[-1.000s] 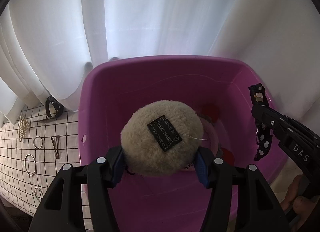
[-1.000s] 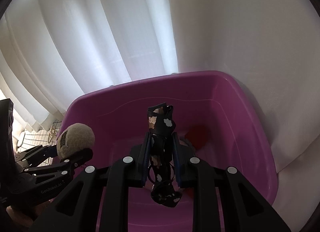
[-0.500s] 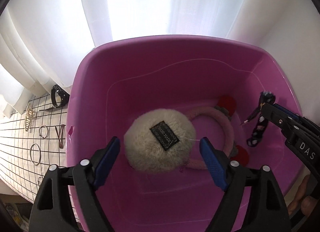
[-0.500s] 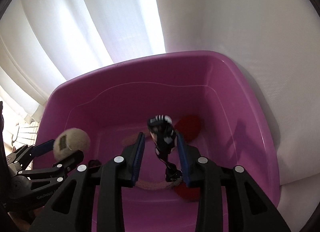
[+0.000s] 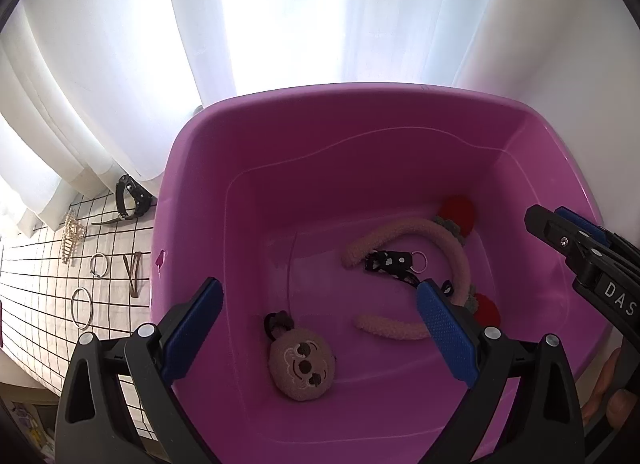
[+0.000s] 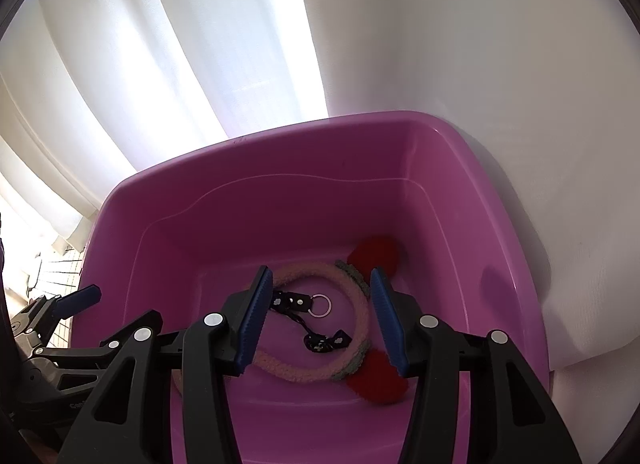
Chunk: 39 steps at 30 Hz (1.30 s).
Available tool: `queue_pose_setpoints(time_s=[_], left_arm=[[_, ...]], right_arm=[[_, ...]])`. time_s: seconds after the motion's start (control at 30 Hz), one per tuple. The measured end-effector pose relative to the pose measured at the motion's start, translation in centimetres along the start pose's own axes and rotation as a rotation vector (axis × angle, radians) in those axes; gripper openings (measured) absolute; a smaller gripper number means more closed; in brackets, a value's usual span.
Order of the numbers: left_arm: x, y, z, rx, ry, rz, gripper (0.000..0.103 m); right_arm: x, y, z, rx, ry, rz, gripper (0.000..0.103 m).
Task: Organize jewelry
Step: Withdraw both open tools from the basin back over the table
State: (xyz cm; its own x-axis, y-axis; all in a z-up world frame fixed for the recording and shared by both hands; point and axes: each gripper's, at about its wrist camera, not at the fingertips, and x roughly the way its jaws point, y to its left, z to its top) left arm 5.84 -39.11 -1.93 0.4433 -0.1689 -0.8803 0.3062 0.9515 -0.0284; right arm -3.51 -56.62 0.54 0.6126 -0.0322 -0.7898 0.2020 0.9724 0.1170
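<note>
As both tongs gape | plush charm [image 5: 301, 368] below left tongs [image 5: 320, 328]

Glossy plastic tub [image 5: 248, 167], fuzzy headband [image 5: 448, 236] (cloth)

Left gripper [image 5: 320, 328], jaws spread, above a purple tub [image 5: 192, 191] holding a plush charm [image 5: 301, 368], fuzzy headband [image 5: 452, 248] and black strap [image 5: 390, 262]; rings [image 5: 81, 308] lie on the checked desk [image 5: 36, 280].
</note>
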Motion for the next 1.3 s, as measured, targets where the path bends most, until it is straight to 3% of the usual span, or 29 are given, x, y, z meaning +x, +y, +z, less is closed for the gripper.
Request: queue_pose_setpoints(time_s=[0.8, 1.3], left_arm=[[-3.6, 2.1, -0.2, -0.035, -0.097, 0.012, 0.095], [-7.3, 5.6, -1.1, -0.089, -0.196, 0.054, 0.095]], right_arm=[[-1.9, 2.8, -0.5, -0.025, -0.031, 0.048, 0.053], [-3.4, 6.5, 0.4, -0.062, -0.064, 0.135, 0.066]])
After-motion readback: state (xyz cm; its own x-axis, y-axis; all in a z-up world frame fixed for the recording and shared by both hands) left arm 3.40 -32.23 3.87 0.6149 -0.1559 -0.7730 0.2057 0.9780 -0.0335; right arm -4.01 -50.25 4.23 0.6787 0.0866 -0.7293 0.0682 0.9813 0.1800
